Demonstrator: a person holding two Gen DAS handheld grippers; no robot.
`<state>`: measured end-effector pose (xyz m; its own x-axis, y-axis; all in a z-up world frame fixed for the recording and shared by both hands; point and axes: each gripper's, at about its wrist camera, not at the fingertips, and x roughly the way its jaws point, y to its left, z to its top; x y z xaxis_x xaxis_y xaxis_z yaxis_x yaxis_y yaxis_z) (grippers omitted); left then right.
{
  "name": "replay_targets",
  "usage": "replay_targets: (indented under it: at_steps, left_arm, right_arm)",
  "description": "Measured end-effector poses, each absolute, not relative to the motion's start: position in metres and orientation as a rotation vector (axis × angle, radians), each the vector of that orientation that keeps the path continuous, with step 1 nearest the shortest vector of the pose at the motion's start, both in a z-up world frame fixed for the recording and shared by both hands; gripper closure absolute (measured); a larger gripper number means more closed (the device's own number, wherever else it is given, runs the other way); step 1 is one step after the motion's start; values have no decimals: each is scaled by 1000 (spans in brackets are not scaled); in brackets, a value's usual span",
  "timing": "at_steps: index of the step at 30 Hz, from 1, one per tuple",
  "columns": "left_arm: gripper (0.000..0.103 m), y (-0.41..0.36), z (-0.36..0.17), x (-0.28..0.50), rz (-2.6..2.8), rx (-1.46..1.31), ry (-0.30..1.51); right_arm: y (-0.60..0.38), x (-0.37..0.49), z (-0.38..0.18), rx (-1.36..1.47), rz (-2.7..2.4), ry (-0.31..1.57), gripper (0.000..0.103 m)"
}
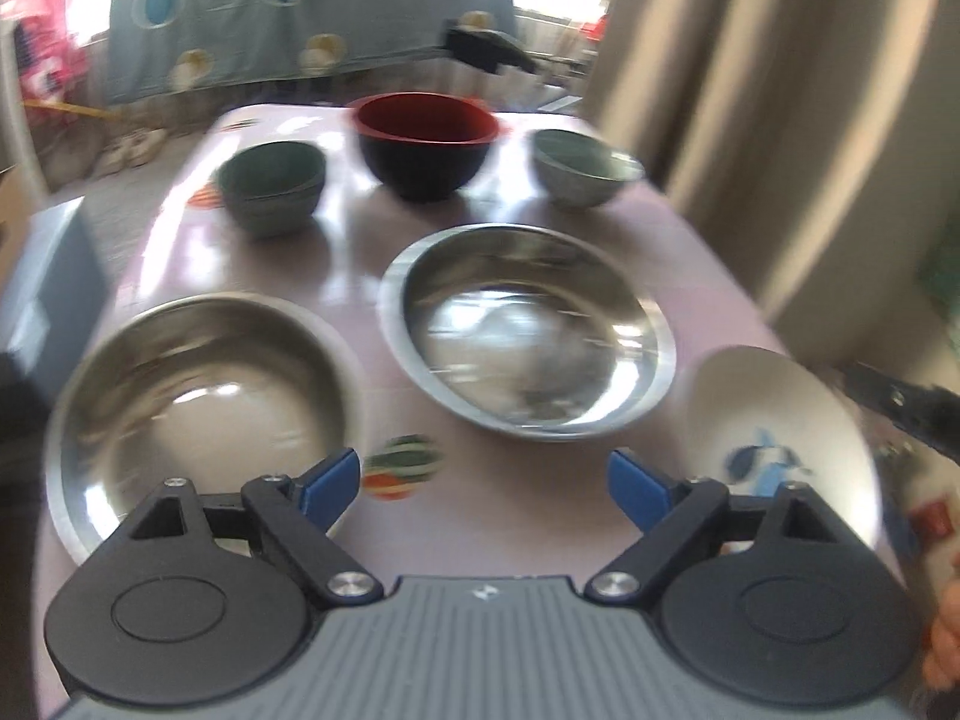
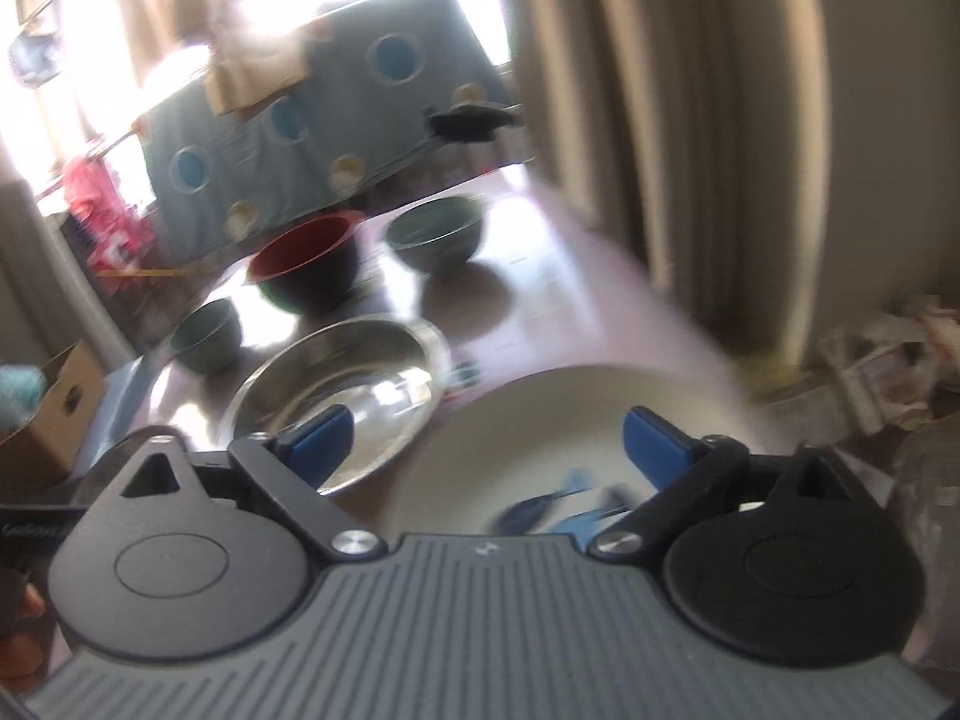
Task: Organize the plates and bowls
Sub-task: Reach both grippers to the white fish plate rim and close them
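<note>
Honestly nothing looked sorted yet. Both steel plates (image 1: 528,330) (image 1: 198,396) and the white plate (image 1: 780,420) sat apart along the table's (image 1: 690,252) near edge, three bowls (image 1: 423,144) spread along the far edge. Left tool (image 1: 483,486) and right tool (image 2: 486,444) were both open, holding nothing.

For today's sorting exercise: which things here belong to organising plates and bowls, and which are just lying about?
Job:
- two steel plates
- white plate with blue fish
- red-lined black bowl
- two green bowls

Lying about:
- cardboard box
- beige curtain
</note>
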<state>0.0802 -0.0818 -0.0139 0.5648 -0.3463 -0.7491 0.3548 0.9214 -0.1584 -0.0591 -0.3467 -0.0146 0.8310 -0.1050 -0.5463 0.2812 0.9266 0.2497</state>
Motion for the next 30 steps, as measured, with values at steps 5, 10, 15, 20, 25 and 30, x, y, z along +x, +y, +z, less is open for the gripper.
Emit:
replay_targets:
  at_steps: [5, 10, 15, 20, 25, 30]
  left_arm:
    - [21, -118, -22, 79, -533, 17, 904]
    - [40, -146, -36, 81, -604, 34, 959]
    - [67, -168, -46, 81, -637, 50, 970]
    - [74, -182, -56, 82, -614, 83, 987]
    - [85, -193, -66, 89, -588, 84, 1022]
    - [85, -196, -69, 90, -581, 76, 1024]
  right_arm:
    - [-395, -67, -28, 379, -293, 547, 26]
    - [-420, -65, -56, 425, -326, 590, 46]
    - [-436, -69, -77, 479, -332, 620, 60]
    - [-444, -67, -90, 518, -316, 652, 71]
    - [-447, -64, -101, 583, -294, 678, 81]
    - [-447, -64, -102, 577, -288, 677, 84]
